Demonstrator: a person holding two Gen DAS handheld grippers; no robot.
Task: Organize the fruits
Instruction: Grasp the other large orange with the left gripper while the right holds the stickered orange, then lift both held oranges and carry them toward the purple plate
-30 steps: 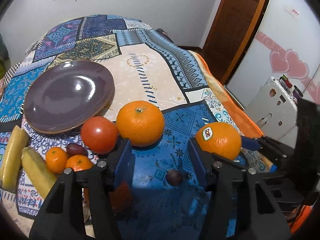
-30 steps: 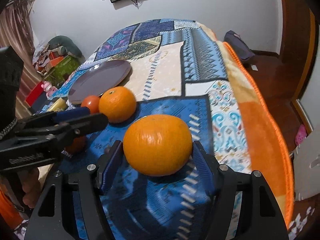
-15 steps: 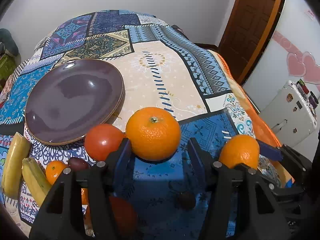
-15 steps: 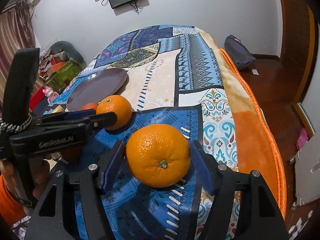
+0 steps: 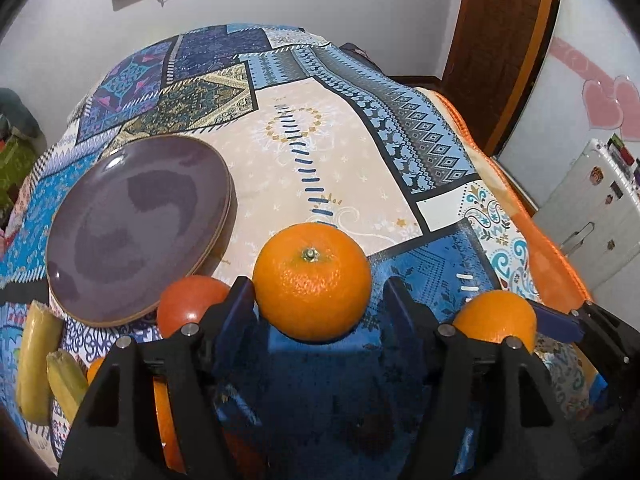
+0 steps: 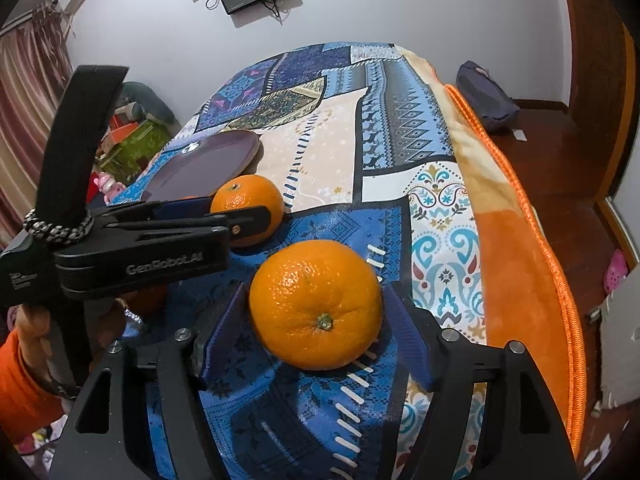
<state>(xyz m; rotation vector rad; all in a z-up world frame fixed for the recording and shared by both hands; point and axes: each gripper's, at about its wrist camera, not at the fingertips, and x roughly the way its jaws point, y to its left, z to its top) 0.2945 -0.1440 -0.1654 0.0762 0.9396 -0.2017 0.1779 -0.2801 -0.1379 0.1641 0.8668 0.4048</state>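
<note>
One orange (image 5: 312,280) sits between the left gripper's (image 5: 318,300) blue pads with its stem end up; the left pad touches it, the right stands clear, the jaws having just been opening. A second orange (image 6: 316,304), stem toward the camera, lies between the right gripper's (image 6: 316,320) pads, also just widened, seemingly not pressed. Left of the left gripper: one tomato (image 5: 190,300), two bananas (image 5: 38,364), one purple plate (image 5: 136,228) farther up.
</note>
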